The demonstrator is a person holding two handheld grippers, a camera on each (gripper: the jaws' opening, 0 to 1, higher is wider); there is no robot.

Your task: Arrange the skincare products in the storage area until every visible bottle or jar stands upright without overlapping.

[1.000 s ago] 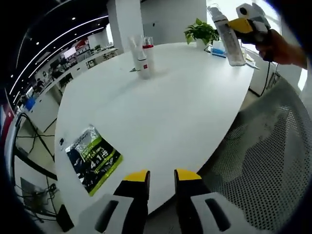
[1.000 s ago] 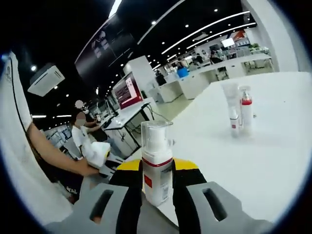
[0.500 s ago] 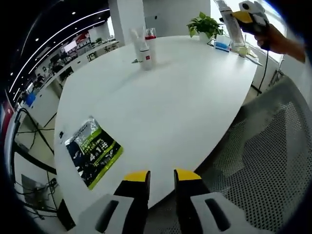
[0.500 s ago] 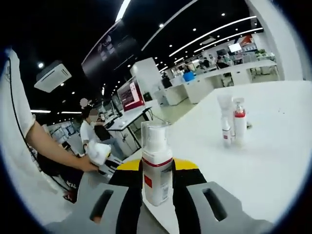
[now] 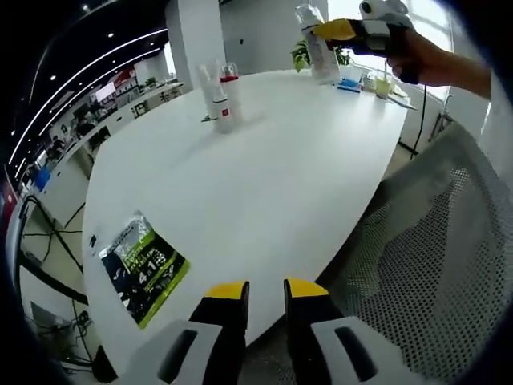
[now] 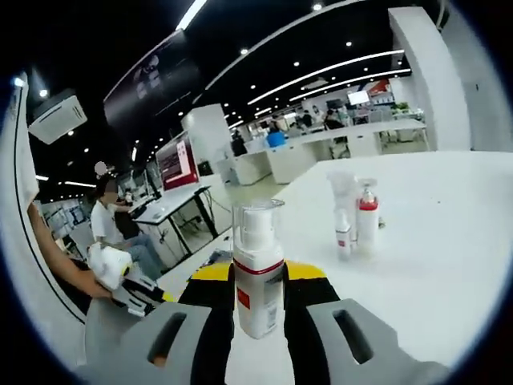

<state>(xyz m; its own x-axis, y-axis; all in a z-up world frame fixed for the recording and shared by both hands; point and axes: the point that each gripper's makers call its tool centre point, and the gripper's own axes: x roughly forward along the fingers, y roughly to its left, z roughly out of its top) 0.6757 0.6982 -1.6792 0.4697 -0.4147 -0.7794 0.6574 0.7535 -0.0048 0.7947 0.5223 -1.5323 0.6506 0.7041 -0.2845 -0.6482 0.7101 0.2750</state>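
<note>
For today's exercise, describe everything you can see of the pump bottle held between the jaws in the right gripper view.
The pump bottle is white, seemingly plastic, with a red band round its shoulder, a small red label on its front and a clear cap over the pump head. It stands upright between the right gripper jaws, which press its sides, above the white table. In the left gripper view it appears far off, carried in that gripper above the table.

Three bottles [image 6: 257, 269] (one gripped), one packet [image 5: 142, 267].
</note>
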